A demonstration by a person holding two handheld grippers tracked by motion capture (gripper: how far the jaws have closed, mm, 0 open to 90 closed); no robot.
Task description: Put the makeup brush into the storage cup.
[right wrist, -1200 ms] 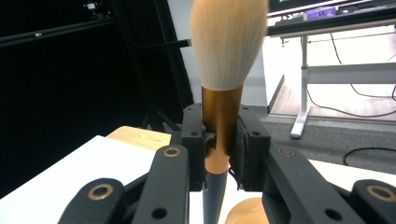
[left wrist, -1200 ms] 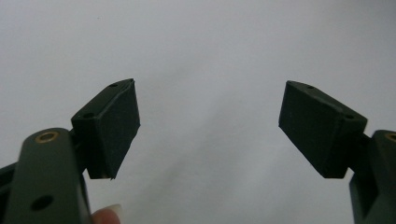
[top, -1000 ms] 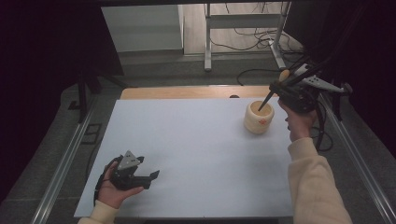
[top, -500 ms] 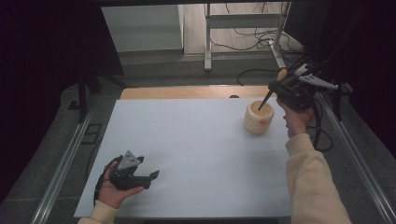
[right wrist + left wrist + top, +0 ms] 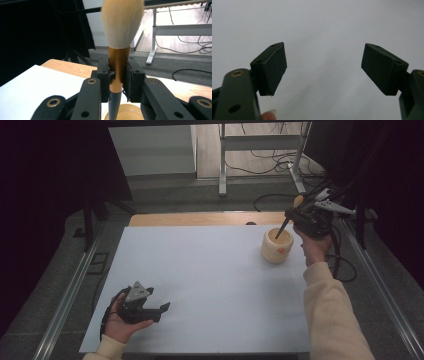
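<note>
A makeup brush (image 5: 119,37) with pale bristles, a gold ferrule and a dark handle stands bristles-up. My right gripper (image 5: 117,77) is shut on its ferrule. In the high view that right gripper (image 5: 296,214) hovers at the far right of the table, and the brush (image 5: 286,222) slants with its handle end down inside a cream round cup (image 5: 276,247). The cup's rim (image 5: 126,112) lies just below the jaws. My left gripper (image 5: 162,309) rests on the white table top (image 5: 210,285) at the near left, jaws wide apart with nothing between them (image 5: 324,67).
A strip of bare wood (image 5: 200,218) runs along the table's far edge. Metal rails (image 5: 70,295) flank the table on both sides. Beyond it stand a metal frame (image 5: 260,155) and loose cables on the floor (image 5: 270,200).
</note>
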